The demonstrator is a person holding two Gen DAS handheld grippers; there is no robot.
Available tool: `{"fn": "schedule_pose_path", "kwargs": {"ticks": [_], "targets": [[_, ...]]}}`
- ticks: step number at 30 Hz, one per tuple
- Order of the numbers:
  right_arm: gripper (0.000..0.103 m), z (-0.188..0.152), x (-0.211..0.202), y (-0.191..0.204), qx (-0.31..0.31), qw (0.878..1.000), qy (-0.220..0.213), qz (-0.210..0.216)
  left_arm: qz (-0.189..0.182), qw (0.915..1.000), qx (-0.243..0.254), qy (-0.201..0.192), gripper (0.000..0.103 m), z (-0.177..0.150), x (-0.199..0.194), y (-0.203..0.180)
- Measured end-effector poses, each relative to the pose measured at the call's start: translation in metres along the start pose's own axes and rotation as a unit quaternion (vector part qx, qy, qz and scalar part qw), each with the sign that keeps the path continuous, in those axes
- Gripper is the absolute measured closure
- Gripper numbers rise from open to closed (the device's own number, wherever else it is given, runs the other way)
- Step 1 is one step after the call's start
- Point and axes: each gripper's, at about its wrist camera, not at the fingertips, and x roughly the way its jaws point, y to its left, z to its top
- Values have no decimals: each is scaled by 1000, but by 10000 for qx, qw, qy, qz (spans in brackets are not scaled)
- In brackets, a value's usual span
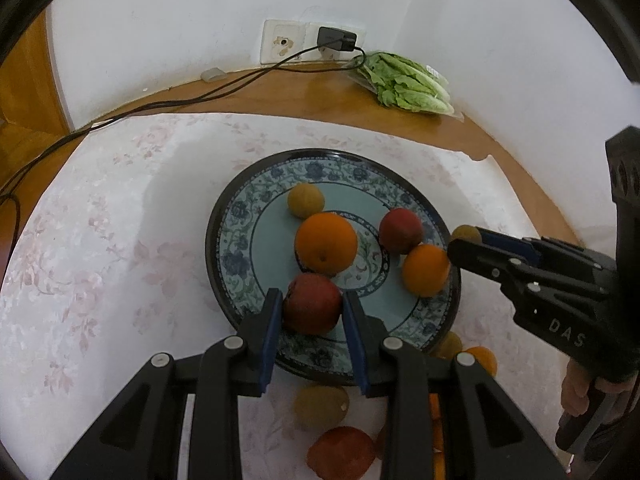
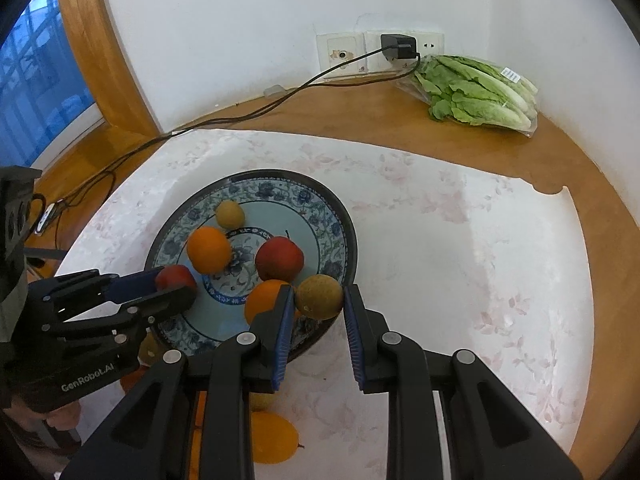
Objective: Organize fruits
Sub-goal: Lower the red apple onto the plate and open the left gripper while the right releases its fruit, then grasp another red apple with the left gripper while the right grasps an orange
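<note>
A blue-patterned plate holds a yellow-brown fruit, two oranges and a red apple. My left gripper is shut on a second red apple over the plate's near rim. My right gripper is shut on a brownish round fruit just over the plate's right rim, beside one orange.
Loose fruit lies on the floral cloth near me: a yellowish one, a red one, an orange. Bagged lettuce lies by the wall. A charger and its cable cross the wooden table.
</note>
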Motion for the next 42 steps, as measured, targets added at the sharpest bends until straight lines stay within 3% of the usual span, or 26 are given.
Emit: {"fn": "schedule_pose_path", "kwargs": {"ticks": [12,21,42], "targets": [[77,3,5,4,-26,9999,-103,63,64,10000,55,15,71,1,-1,-3],[70,1,1,2,162,9996,-146,192,57,10000,-3,-26,62,1,-12,1],[70,-40,-45,20,404,9985,-100,365,-1,9998,-167,134,60,-31,-48,12]]}}
